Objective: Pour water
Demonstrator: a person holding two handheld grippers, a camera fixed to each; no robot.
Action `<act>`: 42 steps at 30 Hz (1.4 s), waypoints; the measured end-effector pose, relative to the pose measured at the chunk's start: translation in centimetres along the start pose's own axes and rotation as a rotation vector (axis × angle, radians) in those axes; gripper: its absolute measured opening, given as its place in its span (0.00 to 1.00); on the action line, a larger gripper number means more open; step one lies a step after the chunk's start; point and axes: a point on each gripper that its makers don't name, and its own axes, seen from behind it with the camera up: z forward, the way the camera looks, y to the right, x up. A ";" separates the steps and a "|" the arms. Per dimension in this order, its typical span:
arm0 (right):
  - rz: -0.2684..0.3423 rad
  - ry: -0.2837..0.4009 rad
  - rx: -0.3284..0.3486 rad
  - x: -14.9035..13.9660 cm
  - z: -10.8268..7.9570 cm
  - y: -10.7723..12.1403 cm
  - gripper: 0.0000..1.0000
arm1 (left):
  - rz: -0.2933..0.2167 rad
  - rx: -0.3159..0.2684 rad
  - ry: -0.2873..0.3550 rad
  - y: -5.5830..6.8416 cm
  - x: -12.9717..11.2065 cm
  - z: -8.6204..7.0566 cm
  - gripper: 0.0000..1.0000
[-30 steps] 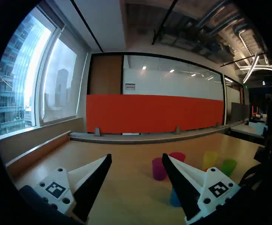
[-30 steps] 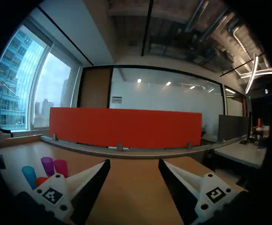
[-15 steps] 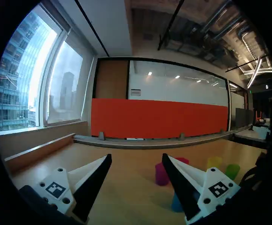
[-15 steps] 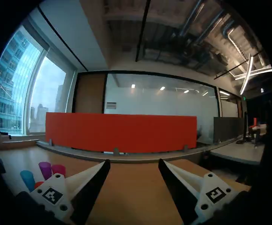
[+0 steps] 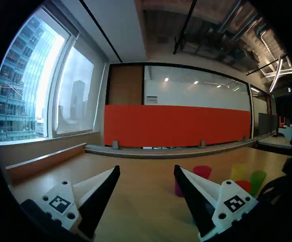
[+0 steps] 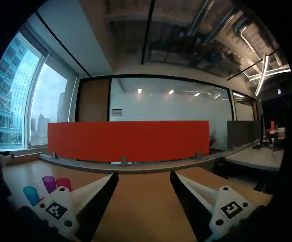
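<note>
The left gripper hangs low over a wooden table, its two fingers spread wide apart with bare tabletop showing between them. In the left gripper view, a cluster of coloured plastic cups stands on the table to the right of the gap and a little farther off: a pink cup just past the tip of the right-hand finger, a purple cup partly hidden behind that finger, and farther right a yellow cup, a green cup and a red cup close together. The right gripper is likewise held above the table with its fingers standing well apart and gripping nothing. In the right gripper view the cups sit at the near left, beside the left-hand finger: a blue cup nearest, then the purple cup and the pink cup touching or almost touching. Along the far edge of the table runs an orange partition, and a tall window is on the left.
</note>
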 end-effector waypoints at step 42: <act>0.028 -0.033 -0.034 -0.7 -0.3 1.5 0.99 | 0.024 -0.015 -0.042 0.4 -4.8 0.7 1.00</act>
